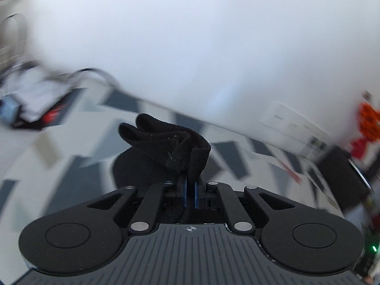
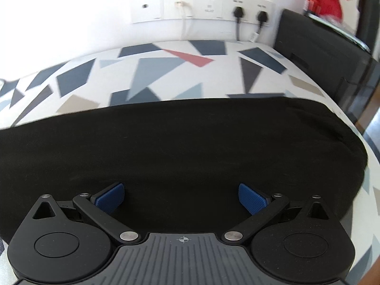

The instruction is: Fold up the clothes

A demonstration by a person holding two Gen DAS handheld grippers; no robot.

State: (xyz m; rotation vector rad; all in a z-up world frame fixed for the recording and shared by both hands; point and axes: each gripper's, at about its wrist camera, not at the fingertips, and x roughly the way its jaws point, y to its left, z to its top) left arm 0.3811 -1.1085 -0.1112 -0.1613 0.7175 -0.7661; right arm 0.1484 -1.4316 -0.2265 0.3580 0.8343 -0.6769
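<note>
A soft black cloth garment [image 2: 180, 142] is spread flat and smooth over a white tablecloth printed with grey, blue and red triangles [image 2: 152, 71], its far edge lying straight and its right end rounded near the right border of the table. The right gripper [image 2: 181, 198] is held just above the near part of the garment with its blue-padded jaws wide apart, and nothing is gripped by it. The left gripper [image 1: 190, 185] is closed tightly on a bunched corner of the same black fabric [image 1: 166, 144], which is raised clear of the patterned surface. It is judged that a fold is only being started; the raised part must be carried across and laid down.
</note>
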